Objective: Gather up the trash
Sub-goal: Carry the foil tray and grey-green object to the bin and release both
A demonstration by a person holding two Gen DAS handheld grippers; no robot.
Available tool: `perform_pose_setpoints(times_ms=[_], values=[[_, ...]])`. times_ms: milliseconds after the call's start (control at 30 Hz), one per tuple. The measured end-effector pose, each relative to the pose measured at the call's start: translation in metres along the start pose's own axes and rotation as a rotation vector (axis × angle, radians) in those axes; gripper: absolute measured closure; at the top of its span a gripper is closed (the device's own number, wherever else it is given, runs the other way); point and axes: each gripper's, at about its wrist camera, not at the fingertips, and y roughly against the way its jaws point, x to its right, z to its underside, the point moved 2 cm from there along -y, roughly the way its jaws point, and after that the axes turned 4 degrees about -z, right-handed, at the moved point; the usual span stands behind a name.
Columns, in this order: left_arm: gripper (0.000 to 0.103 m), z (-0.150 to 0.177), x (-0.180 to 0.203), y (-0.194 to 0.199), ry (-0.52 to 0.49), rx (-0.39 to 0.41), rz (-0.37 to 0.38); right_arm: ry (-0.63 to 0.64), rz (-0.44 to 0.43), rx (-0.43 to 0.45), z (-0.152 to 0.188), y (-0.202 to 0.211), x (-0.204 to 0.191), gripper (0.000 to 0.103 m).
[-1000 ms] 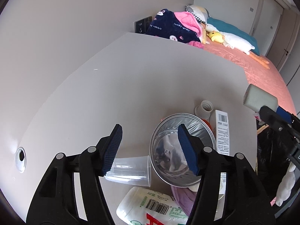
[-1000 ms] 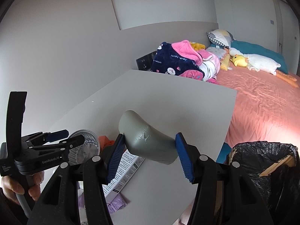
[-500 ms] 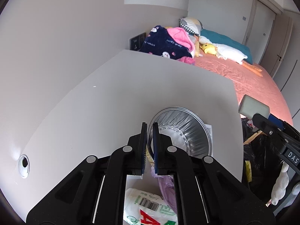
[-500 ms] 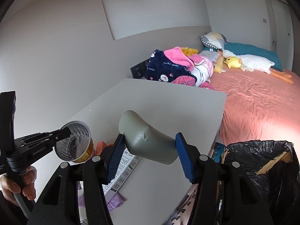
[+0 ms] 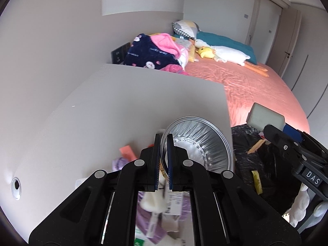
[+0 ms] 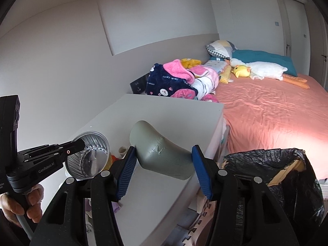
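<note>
My left gripper (image 5: 163, 160) is shut on the rim of a silver foil bowl (image 5: 202, 141) and holds it lifted above the grey table (image 5: 123, 106); it also shows in the right wrist view (image 6: 88, 160). My right gripper (image 6: 164, 169) is shut on a grey-green squashed cup (image 6: 162, 152), held over the table's right edge. A bin lined with a black bag (image 6: 272, 176) stands on the floor to the right; it shows in the left wrist view (image 5: 250, 143) too. Purple wrappers (image 5: 147, 221) and a barcoded packet (image 5: 174, 203) lie under the left gripper.
An orange scrap (image 5: 128, 151) and a small white tube (image 6: 123, 149) lie on the table. A bed with a salmon sheet (image 6: 266, 110), blankets and plush toys lies beyond. A wall runs along the table's left side. A cable hole (image 5: 16, 185) is at the table's left.
My left gripper closed on the foil bowl's rim and lifted it off the table, carrying it toward the right. My right gripper kept hold of the grey-green cup and shifted slightly.
</note>
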Motion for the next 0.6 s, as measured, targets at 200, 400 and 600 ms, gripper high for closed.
perform_pose_setpoints(times_ms=[200,400,600], values=[[0.098,0.001,0.03,-0.002,-0.025,-0.003,0.059,-0.016,0.036,0.015,0.004,0.016,0.016,0.046],[0.098,0.001,0.057,-0.007,-0.053,-0.011,0.11,-0.03,0.071,0.025,0.008,0.032,0.032,0.046],[0.098,0.005,0.086,-0.008,-0.086,-0.025,0.155,-0.049,0.106,0.036,0.012,0.047,0.051,0.046]])
